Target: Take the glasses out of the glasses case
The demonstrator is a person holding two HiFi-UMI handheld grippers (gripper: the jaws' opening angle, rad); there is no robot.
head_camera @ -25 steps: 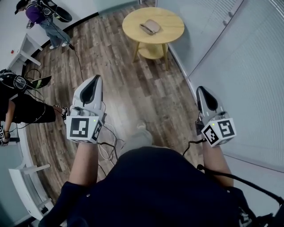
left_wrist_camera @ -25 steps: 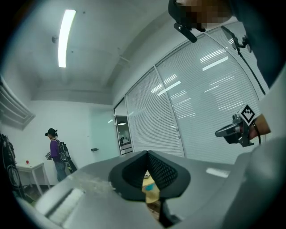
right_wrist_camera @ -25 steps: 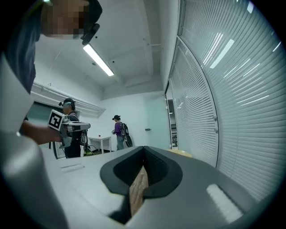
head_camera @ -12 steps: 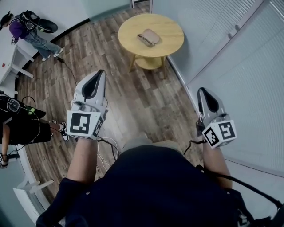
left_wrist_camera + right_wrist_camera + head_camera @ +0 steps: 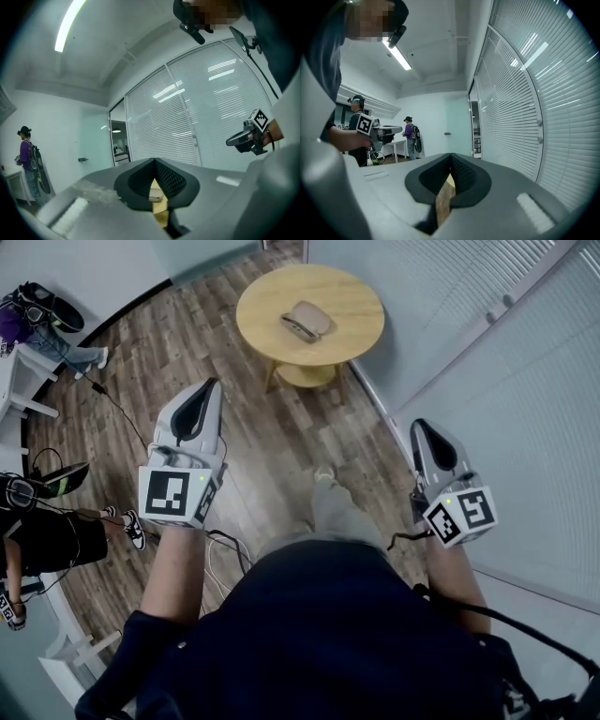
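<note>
A beige glasses case (image 5: pixel 305 321) lies closed on a round wooden table (image 5: pixel 352 296) at the top of the head view, well ahead of both hands. My left gripper (image 5: pixel 212 384) is held level over the wood floor, its jaws together with nothing between them. My right gripper (image 5: pixel 414 426) is held level near the blinds, also shut and empty. Through the slit in the left gripper view a sliver of the case (image 5: pixel 155 198) and table (image 5: pixel 160 216) shows. The right gripper view shows only a strip of wood (image 5: pixel 443 201) past its tips.
Glass walls with white blinds (image 5: pixel 525 399) run along the right. A person (image 5: pixel 42 531) sits at the left by a white desk (image 5: pixel 23 367), with cables (image 5: pixel 112 409) across the floor. Another person (image 5: pixel 410 136) stands at the far wall.
Both grippers and I have moved forward; the table and case now sit larger and nearer in the head view. Both grippers stay shut.
</note>
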